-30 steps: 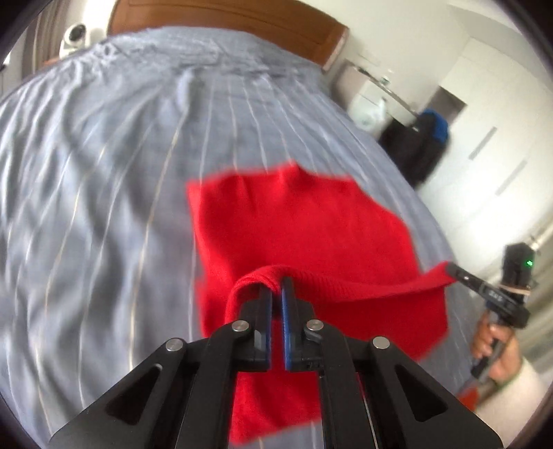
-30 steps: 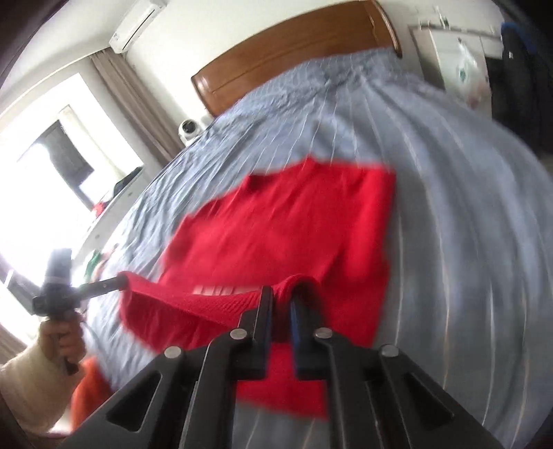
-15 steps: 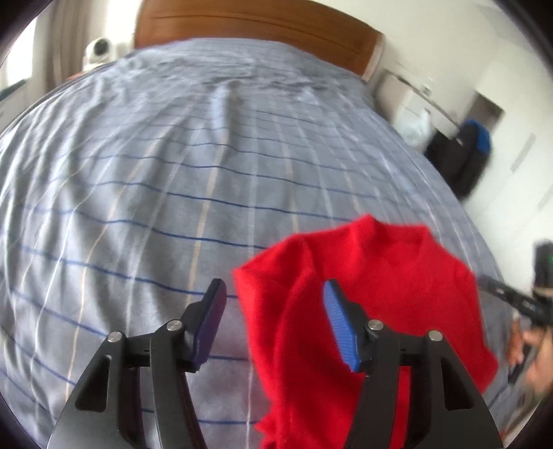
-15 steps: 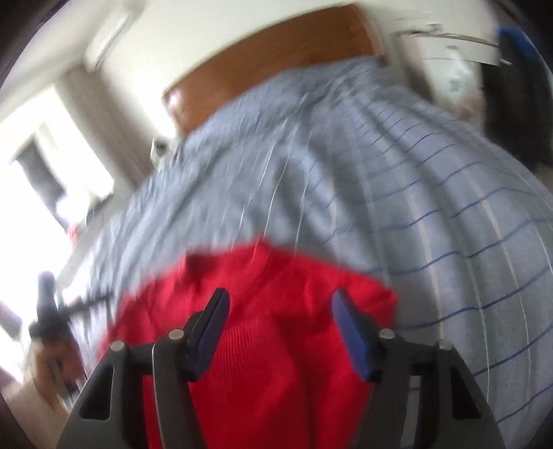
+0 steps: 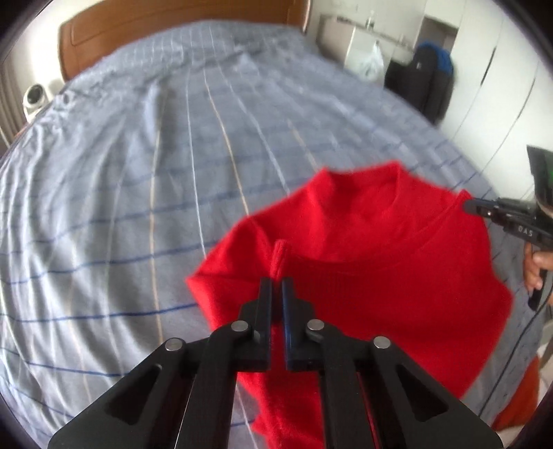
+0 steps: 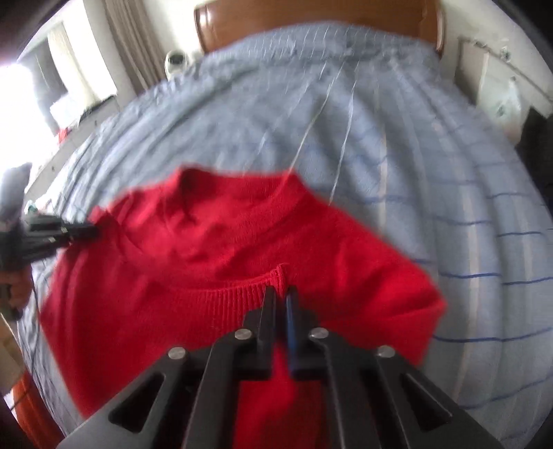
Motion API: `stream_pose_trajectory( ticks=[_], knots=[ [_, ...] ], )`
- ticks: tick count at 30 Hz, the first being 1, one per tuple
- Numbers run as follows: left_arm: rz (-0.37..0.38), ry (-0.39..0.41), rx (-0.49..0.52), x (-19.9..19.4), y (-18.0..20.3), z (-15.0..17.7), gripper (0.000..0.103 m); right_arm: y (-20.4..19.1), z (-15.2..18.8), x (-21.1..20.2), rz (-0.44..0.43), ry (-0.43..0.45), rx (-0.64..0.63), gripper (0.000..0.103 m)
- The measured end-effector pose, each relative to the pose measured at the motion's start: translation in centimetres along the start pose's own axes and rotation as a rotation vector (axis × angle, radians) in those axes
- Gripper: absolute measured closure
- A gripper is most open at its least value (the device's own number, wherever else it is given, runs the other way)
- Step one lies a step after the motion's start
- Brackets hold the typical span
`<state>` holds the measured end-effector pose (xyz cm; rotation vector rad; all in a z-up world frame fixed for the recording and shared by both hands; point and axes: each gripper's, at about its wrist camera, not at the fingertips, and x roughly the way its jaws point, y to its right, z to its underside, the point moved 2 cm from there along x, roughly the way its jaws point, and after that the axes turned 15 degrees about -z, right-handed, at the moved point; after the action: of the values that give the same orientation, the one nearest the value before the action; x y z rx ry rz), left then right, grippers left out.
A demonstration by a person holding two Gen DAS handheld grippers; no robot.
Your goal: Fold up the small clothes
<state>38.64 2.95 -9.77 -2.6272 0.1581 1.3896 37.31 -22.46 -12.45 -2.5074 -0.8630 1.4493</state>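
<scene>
Pinching the ribbed hem of the red sweater, the left gripper and right gripper are both clamped, holding it above the striped bedsheet.

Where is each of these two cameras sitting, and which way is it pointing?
Left wrist view: sits on the left gripper, looking along its fingers across the bed toward the headboard; fingers pinch the red sweater; the right gripper and right hand show at the edge.
Right wrist view: sits on the right gripper, facing the same headboard; the left gripper shows.
Shared: sweater, bed, headboard, each other's gripper.
</scene>
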Motion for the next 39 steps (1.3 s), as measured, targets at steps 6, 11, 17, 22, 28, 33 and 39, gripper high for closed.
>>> stream_pose_trajectory(
  ticks=[6,11,17,22,28,33,39],
  knots=[
    [-0.044,0.030,-0.084,1.3,-0.1,-2.4,0.099,0.8,-3.0,-3.5,0.093,0.076,-0.025,0.098],
    [-0.139,-0.125,-0.173,6.0,-0.4,-1.2,0.076,3.8,-3.1,0.2,0.188,0.046,0.075,0.082],
    [-0.138,0.071,-0.216,-1.6,-2.6,2.7,0.027,0.5,0.6,-2.8,0.090,0.119,0.055,0.057],
    [-0.143,-0.009,-0.062,-1.0,0.7,9.2,0.010,-3.5,7.7,-3.6,-0.142,0.048,0.068,0.034],
    [-0.055,-0.008,-0.269,-5.3,-1.8,12.7,0.018,-4.0,15.5,-6.6,0.026,0.058,0.086,0.039],
    [-0.071,0.116,-0.238,-12.3,-0.4,13.9,0.004,-6.6,17.9,-12.0,0.077,0.231,0.064,0.026],
    [-0.183,0.140,-0.166,-11.7,1.6,17.6,0.004,-6.9,20.9,-11.4,0.163,0.286,0.094,0.026]
  ],
)
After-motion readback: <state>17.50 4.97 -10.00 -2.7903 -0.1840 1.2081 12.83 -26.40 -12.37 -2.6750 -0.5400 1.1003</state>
